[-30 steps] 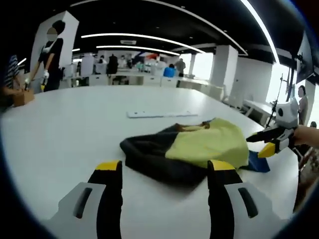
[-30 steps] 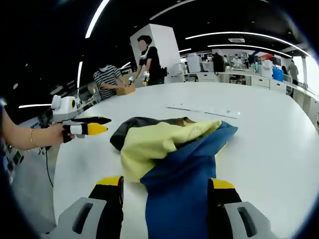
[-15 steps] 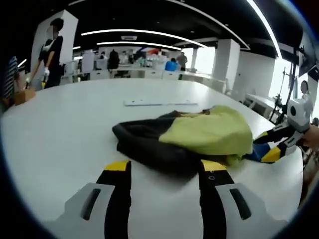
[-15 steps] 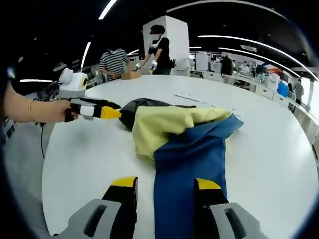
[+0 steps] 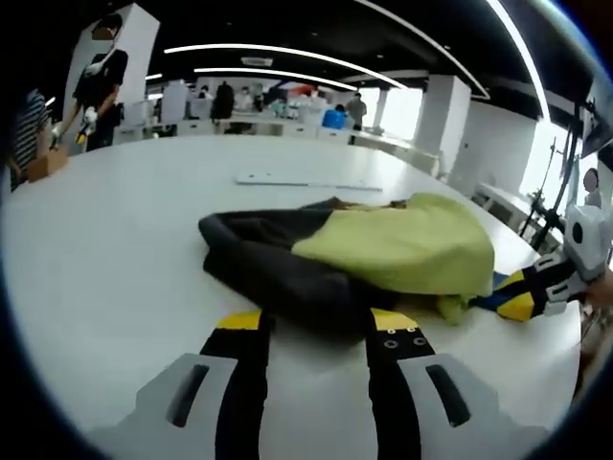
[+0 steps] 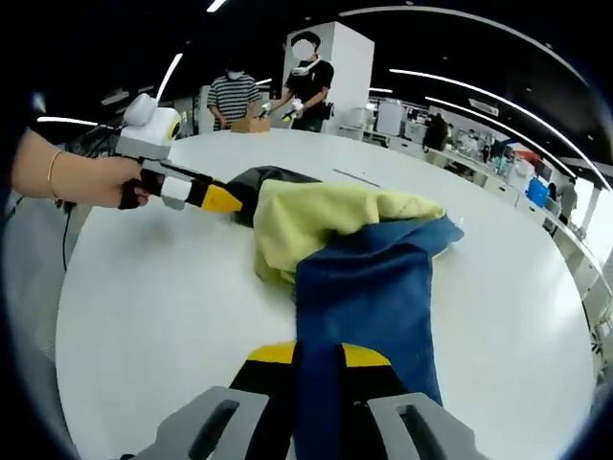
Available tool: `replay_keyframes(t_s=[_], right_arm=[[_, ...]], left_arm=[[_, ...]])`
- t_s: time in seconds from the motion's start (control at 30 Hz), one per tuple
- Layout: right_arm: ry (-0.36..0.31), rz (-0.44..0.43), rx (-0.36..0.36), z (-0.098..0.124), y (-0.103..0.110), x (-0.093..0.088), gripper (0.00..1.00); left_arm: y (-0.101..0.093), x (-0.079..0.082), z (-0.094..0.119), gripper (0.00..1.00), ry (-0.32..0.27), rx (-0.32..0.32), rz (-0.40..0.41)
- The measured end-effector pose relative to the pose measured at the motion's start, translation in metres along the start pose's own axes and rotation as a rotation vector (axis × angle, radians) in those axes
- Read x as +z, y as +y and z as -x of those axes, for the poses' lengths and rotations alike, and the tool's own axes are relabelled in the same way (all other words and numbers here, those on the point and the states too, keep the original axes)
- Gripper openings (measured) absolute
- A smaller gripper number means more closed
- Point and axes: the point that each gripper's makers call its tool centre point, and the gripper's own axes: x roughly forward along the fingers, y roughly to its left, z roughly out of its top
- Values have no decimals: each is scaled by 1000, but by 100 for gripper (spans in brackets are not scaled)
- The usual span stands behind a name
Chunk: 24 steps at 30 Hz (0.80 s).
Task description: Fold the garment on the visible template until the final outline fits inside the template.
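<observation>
Garment point(image 6: 369, 287) blue, yellow-green and black (table point(image 5: 115, 240) white).

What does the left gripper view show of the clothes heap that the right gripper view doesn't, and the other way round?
The left gripper view shows the broad black part of the garment at the left gripper, open jaws either side of its near edge. The right gripper view shows the long blue part running between the right gripper's closed jaws. Both show the yellow-green part on top, the white table and the white strip beyond.
</observation>
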Motion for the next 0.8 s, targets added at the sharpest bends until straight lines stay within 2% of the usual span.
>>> replay_keyframes(t_s=[0.13,0.33,0.43,0.57,0.63,0.8], right_arm=[[8,13,-37,3,-4,-1,0],[4,3,-41,6,-7,0,0],[-18,-5,-56,12,-11,7,0],[-78,-66,-95,22,-25,22,0],[-92,-82,-108,27,-33,25,0],[-101,-62,-199,42,-60,34,0]], left_arm=[[-4,-2,-4,22,14,-25,40],[-13,-6,-7,0,42,-66,26],[-13,-4,-5,0,37,-64,21],[-11,14,4,0,-23,-60,61],[-10,19,6,0,-33,-61,67],[-9,36,13,0,-61,-62,42]])
